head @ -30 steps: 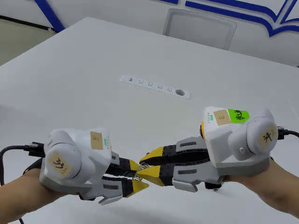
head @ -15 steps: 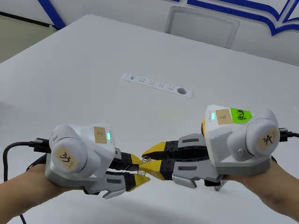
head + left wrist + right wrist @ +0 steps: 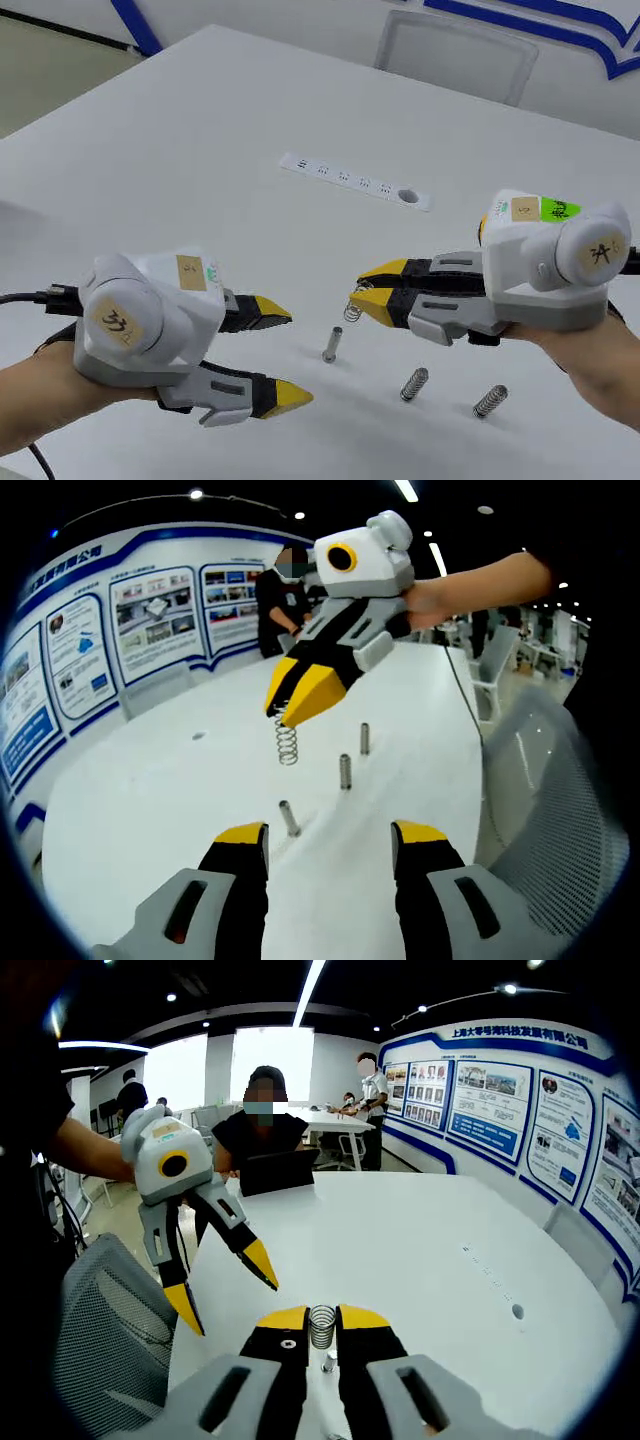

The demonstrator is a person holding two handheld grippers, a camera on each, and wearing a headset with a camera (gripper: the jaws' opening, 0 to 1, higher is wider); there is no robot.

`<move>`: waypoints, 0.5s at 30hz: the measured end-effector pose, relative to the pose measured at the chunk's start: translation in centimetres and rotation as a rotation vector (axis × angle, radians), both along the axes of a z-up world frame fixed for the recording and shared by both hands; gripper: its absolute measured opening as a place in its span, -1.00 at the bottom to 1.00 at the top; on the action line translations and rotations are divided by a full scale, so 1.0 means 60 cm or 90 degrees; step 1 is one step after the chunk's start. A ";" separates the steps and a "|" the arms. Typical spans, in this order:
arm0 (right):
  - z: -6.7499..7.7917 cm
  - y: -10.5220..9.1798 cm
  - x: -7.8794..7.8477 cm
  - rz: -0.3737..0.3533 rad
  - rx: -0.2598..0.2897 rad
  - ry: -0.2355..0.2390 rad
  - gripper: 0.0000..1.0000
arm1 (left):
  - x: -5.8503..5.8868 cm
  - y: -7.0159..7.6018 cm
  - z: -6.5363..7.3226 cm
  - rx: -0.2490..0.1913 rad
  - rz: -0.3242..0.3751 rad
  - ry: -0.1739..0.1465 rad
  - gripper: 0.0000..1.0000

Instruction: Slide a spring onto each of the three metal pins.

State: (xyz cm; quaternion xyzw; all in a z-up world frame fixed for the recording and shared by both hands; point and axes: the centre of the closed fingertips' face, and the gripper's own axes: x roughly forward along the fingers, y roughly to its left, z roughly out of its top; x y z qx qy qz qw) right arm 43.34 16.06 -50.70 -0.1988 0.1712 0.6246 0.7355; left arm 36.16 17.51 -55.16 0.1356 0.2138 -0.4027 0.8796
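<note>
Three metal pins sit on the white table point(image 3: 200, 150); whether they stand or lie flat cannot be told.

- Right gripper point(image 3: 365, 292): jaws pressed together on a loose spring point(image 3: 352, 312). The coil hangs from the yellow tips, clear of the table. In the right gripper view it is upright between the tips.
- Left gripper point(image 3: 282, 352): jaws spread wide, nothing between them, tips pointing toward the right gripper.
- Bare pin point(image 3: 330, 345): no coil on it. It sits between the two grippers, just below the held spring and not touching it, and just ahead of the left gripper's open jaws. In the left gripper view it is the nearest of the three.
- First sprung pin point(image 3: 414, 383): wrapped in a coil, beneath the right gripper's jaws.
- Second sprung pin point(image 3: 490, 400): wrapped in a coil, beneath the right gripper's body, near the first and apart from it.
- Power strip point(image 3: 355, 182): flat on the table, well beyond both grippers' tips.
- Chair point(image 3: 455, 55): at the far table edge, beyond the power strip.
</note>
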 end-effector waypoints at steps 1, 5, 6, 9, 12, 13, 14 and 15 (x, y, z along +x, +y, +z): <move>-0.006 0.003 0.005 -0.007 0.003 0.011 -0.79 | -0.002 0.002 -0.004 0.005 0.002 0.003 0.09; -0.026 0.012 0.016 -0.021 -0.006 0.021 -0.79 | -0.005 0.007 -0.013 0.007 0.009 0.018 0.28; -0.035 0.014 0.018 -0.024 -0.013 0.023 -0.79 | -0.006 0.010 -0.016 0.006 0.015 0.025 0.36; -0.055 0.016 0.020 -0.031 -0.029 0.032 -0.79 | -0.009 0.013 -0.023 0.004 0.021 0.038 0.55; -0.068 0.018 0.022 -0.040 -0.030 0.047 -0.79 | -0.013 0.016 -0.028 0.005 0.024 0.044 0.64; -0.072 0.020 0.022 -0.042 -0.032 0.048 -0.79 | -0.014 0.018 -0.030 0.004 0.027 0.047 0.68; -0.075 0.021 0.022 -0.042 -0.034 0.052 -0.79 | -0.014 0.019 -0.031 0.003 0.030 0.048 0.72; -0.077 0.022 0.021 -0.041 -0.034 0.053 -0.79 | -0.014 0.019 -0.031 0.001 0.033 0.049 0.78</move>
